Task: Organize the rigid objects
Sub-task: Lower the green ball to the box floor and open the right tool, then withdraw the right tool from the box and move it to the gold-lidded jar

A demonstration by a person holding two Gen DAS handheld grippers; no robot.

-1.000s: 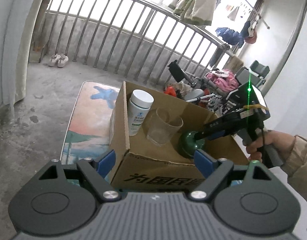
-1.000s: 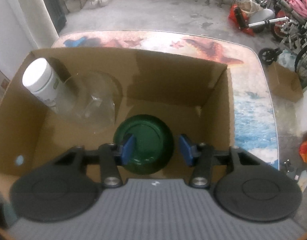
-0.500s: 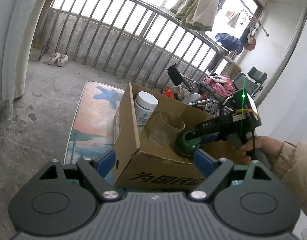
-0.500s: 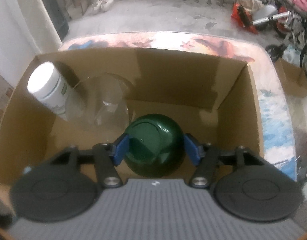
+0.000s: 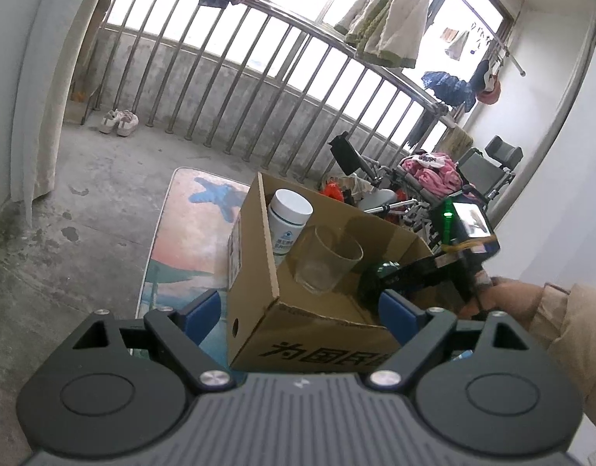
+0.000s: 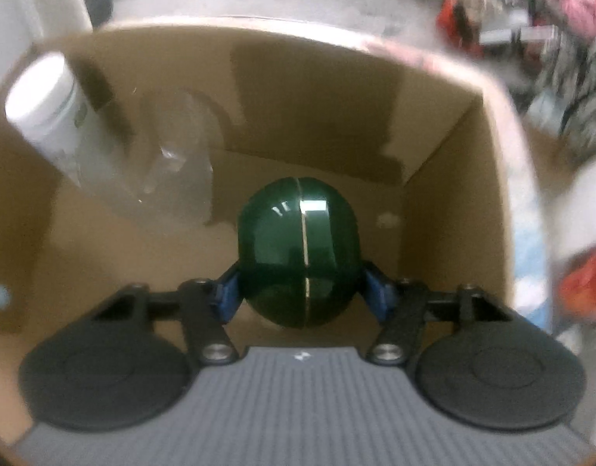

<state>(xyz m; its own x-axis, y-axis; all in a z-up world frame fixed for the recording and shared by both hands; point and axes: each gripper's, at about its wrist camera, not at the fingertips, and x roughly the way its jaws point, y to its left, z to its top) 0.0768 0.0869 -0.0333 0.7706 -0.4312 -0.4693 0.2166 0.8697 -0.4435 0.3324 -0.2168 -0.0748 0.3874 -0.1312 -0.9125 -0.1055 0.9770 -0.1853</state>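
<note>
Jaws on the right gripper (image 6: 302, 299) have just been closing and clamp the green jar (image 6: 298, 248); best set it down clear of the glass (image 6: 174, 178).

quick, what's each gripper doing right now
Left gripper: open, holding nothing, its fingers either side of the cardboard box corner.
Right gripper: closed on the dark green round object inside the box, jaws just closing.

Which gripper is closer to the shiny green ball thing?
Right. The right gripper has the green ball between its fingers inside the box; the left gripper waits outside, at the box's near corner.
</note>
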